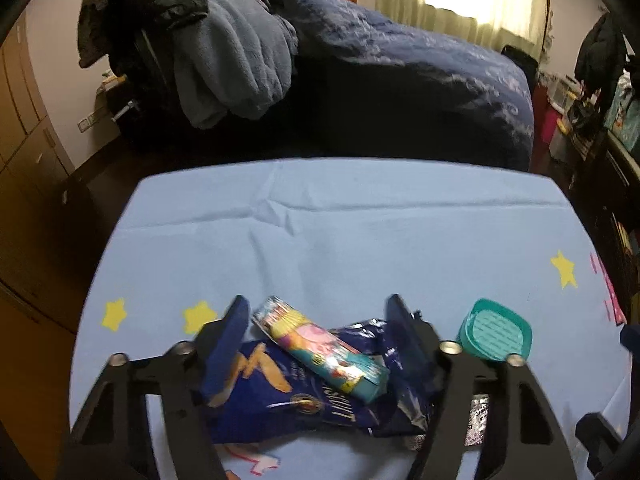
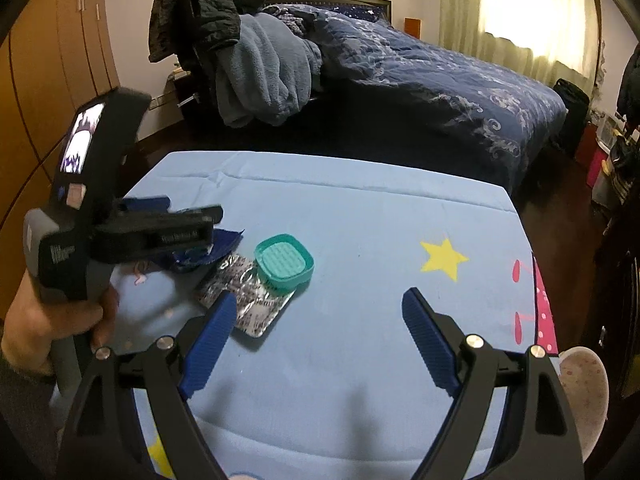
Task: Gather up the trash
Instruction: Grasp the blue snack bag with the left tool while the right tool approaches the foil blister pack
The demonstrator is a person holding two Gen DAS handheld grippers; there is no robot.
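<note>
Behind the table (image 1: 360, 216), spread with a light blue starred cloth, stands a bed (image 2: 440, 72) under a dark blue quilt. Near the front edge, the left gripper (image 1: 316, 320) straddles a dark blue snack bag (image 1: 280, 400) and the colourful wrapper (image 1: 320, 348) lying on it, its jaws partly open, pads not touching. Rightward lie a foil blister pack (image 2: 256, 304) and a teal lid (image 2: 284, 264). The right gripper (image 2: 320, 312) hovers wide open, holding nothing.

The dark blue snack bag (image 1: 280, 396) lies partly under the colourful wrapper (image 1: 320, 350). The foil blister pack (image 2: 250, 300) sits half beneath the teal lid (image 2: 285, 262). The left gripper (image 1: 316, 344) is blurred.
</note>
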